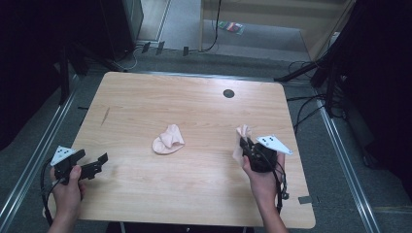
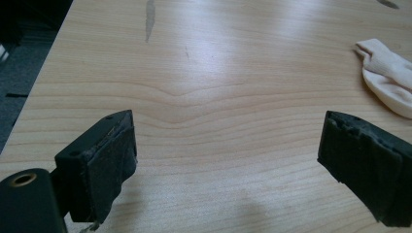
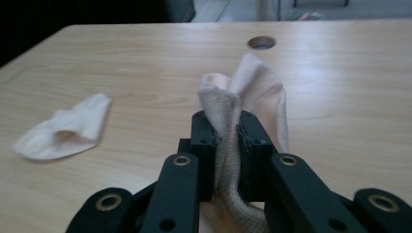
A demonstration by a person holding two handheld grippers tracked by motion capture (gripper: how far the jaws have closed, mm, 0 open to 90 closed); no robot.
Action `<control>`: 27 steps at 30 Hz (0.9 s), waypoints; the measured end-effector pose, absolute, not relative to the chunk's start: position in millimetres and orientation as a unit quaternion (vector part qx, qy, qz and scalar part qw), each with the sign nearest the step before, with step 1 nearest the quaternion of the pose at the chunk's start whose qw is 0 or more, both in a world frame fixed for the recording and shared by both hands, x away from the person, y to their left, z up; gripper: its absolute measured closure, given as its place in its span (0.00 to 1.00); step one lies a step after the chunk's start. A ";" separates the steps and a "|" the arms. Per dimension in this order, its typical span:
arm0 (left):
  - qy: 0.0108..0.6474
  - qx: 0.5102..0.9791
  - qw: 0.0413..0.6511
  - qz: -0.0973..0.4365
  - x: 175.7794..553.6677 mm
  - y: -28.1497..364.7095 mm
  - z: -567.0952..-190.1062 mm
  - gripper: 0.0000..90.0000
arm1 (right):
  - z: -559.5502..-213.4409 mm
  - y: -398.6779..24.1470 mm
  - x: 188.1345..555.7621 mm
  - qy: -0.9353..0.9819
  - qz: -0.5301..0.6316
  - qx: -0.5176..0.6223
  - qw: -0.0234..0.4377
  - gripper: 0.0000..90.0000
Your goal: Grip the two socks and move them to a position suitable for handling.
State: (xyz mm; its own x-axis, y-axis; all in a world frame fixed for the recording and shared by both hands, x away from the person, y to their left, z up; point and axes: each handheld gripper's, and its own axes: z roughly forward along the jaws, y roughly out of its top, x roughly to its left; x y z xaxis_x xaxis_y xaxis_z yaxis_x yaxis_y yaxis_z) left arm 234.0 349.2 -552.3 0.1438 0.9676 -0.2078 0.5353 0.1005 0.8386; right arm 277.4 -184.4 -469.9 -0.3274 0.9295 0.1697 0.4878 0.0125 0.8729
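Here, the high view gives the overall layout: the wooden table [image 1: 194, 160], the left gripper [image 1: 97, 165] held by the left hand [image 1: 68, 187] near the table's left edge, and the right gripper [image 1: 245, 145] held by the right hand [image 1: 262, 177] toward the right edge, with a round grommet hole [image 1: 229, 93] beyond the right gripper's fingertips. The right gripper view adds detail lost at that distance: the jaws of the right gripper [image 3: 227, 141] are closed on a pale cream sock [image 3: 252, 92], whose ribbed knit is pinched between the pads and rises above the fingertips in a folded crest, with more fabric hanging below the jaws toward the table. In the high view this held sock [image 1: 241, 138] appears merely as a pale strip beside the fingertips. The left gripper view shows the left gripper [image 2: 228, 150] with its jaws standing wide apart and bare wood between them; a second sock [image 2: 388, 80] lies flat ahead of the right-hand fingertip, well apart from it. The same second sock [image 1: 168, 141] lies crumpled on the table between the two grippers in the high view, and in the right gripper view it [image 3: 63, 131] rests to the left of the closed jaws, its opening facing the camera
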 end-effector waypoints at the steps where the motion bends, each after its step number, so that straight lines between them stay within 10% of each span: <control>1: 0.604 0.622 0.430 0.252 233.9 349.0 -552.3 0.08 | -470.4 -181.7 273.1 0.671 0.465 0.528 0.233 0.89; 22: 0.540 0.639 0.489 0.248 217.2 304.2 -528.0 0.07 | -515.2 -66.3 231.0 0.744 0.435 0.484 0.150 0.88; 27: 0.516 0.663 0.492 0.230 216.1 271.1 -524.7 0.07 | -521.1 -57.9 236.7 0.737 0.453 0.485 0.124 0.56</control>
